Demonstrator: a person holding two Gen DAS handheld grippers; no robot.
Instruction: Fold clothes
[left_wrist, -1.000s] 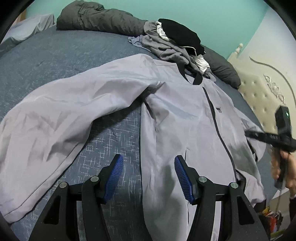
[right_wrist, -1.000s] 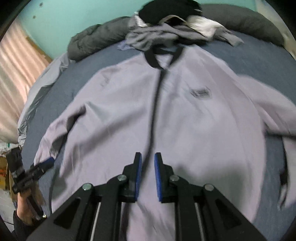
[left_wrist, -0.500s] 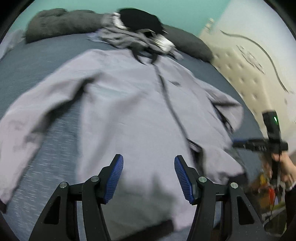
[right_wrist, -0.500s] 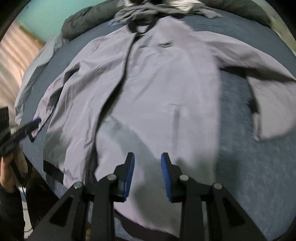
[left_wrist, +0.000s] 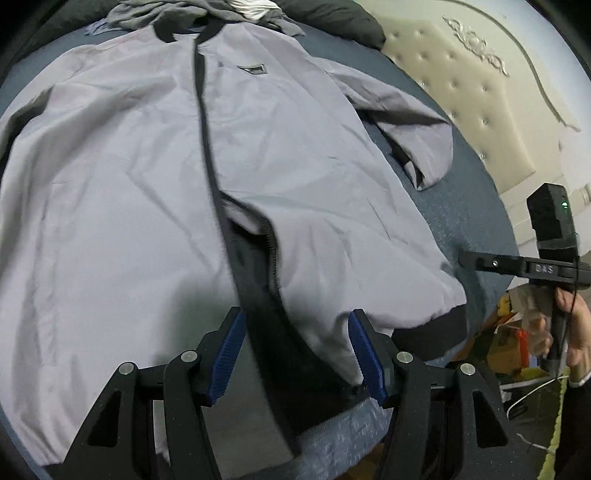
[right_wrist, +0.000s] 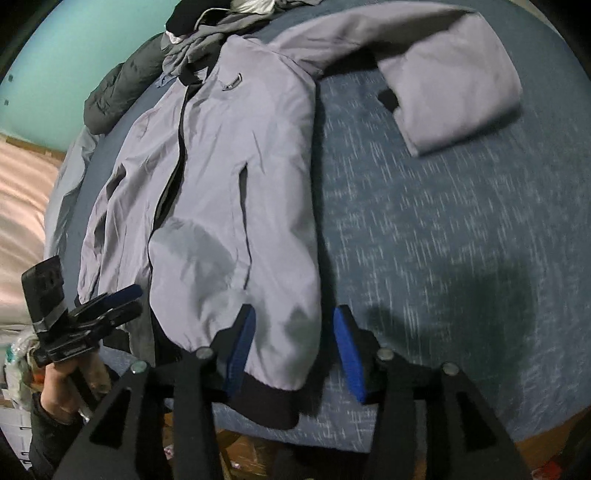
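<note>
A smooth lilac jacket (left_wrist: 140, 192) with a dark zipper and ribbed black hem lies flat on the speckled blue bed (right_wrist: 443, 240), filling the frames' centre. The left tool (left_wrist: 295, 350) hovers released; the right tool (right_wrist: 293, 354) is opening, hem between its ridged blue pads.

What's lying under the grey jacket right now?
The jacket lies flat on the blue bedspread, which shows around it. Whatever sits beneath its body stays covered.

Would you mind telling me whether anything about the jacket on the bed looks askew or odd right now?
The jacket is not lying flat: its zipper front gapes open toward the hem, showing dark lining, and one sleeve is doubled back on itself on the blue bedspread. Nothing looks damaged.
</note>
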